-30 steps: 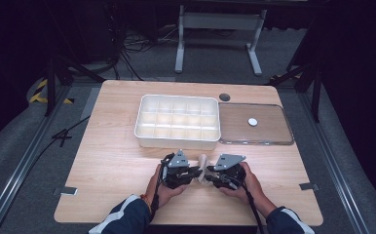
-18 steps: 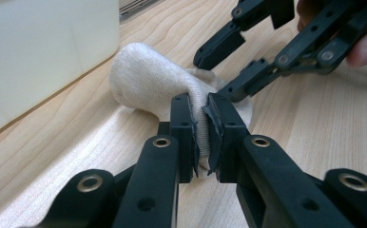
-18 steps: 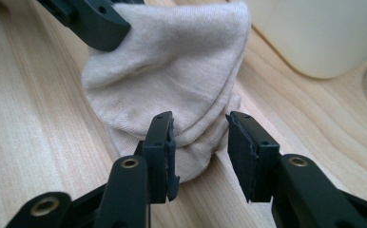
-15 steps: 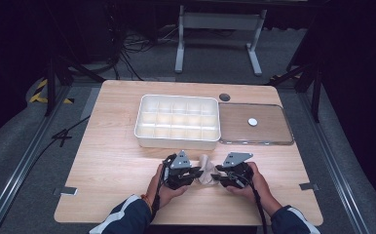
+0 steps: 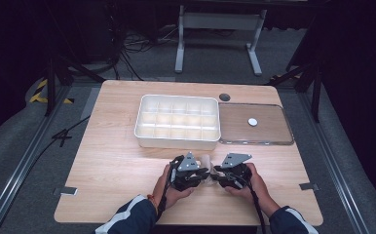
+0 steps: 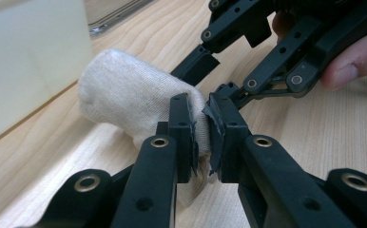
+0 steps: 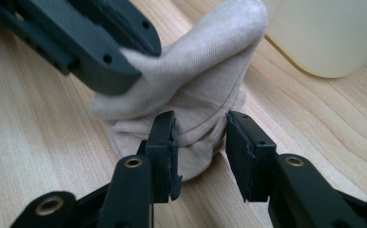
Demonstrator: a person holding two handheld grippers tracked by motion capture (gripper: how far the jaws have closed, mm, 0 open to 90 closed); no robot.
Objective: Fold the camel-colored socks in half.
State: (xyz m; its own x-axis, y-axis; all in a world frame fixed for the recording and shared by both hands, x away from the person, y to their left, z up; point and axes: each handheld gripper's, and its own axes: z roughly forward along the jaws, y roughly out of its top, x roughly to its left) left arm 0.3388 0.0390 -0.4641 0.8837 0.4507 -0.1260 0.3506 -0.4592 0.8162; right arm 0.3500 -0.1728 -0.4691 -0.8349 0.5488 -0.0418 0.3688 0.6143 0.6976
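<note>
Two grippers meet over a cream sock (image 6: 134, 97) on the wooden table (image 5: 118, 165), just in front of the white tray (image 5: 178, 122). Left gripper (image 6: 201, 126) pinches the sock's edge tightly. Right gripper (image 7: 200, 135) has just been opening, its jaws spread around the cloth.

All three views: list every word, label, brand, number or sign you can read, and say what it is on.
None can be read. The cloth, the white divided tray, the clear lid, the table and both grippers' black jaws carry no lettering. The yellow-black striped tape on the floor is a marking without words.
</note>
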